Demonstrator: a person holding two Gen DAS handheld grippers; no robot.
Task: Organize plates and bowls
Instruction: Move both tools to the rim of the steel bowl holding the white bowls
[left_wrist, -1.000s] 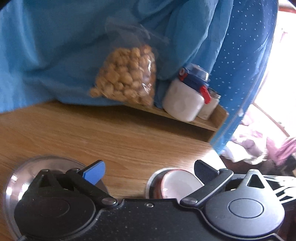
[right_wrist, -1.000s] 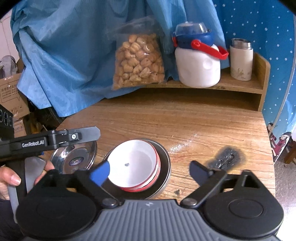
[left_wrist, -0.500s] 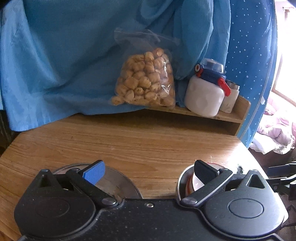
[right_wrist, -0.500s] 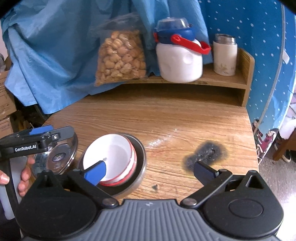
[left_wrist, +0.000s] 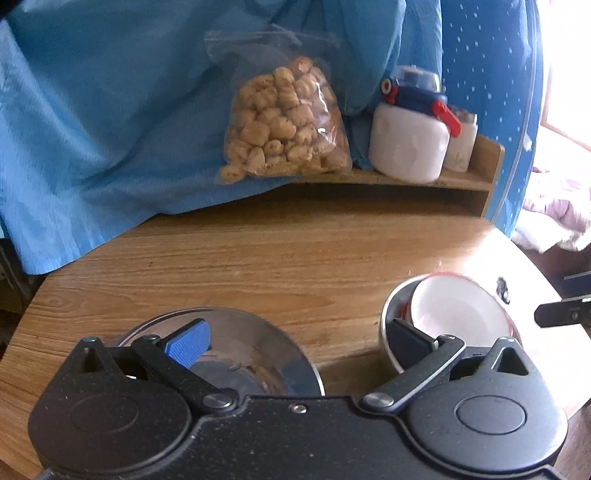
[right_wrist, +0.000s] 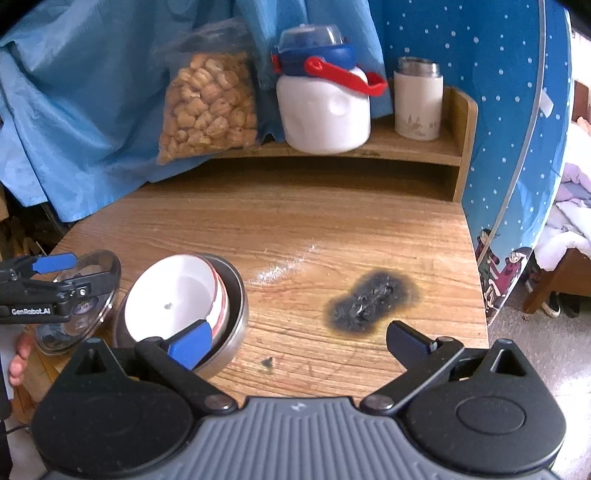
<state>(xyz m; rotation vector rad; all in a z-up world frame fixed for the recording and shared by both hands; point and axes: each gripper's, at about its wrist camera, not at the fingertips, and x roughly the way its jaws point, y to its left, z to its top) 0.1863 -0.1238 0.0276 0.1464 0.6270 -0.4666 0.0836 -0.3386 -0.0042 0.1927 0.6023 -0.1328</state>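
Item: steel plate (left_wrist: 258, 347), lying on the counter (left_wrist: 295, 258) just beyond the left gripper (left_wrist: 299, 338), fingers apart, empty.
Item: white bowl (right_wrist: 173, 295), nested in a steel bowl (right_wrist: 232, 295), partly behind the blue finger of the right gripper (right_wrist: 299, 341), fingers apart, empty.
Step, as judged: seat the plate with the stack. Whether the plate touches the stack is unclear.
Handling: pinch the plate's thin rim squarely; polished steel may slip. Keep level, lower gently.
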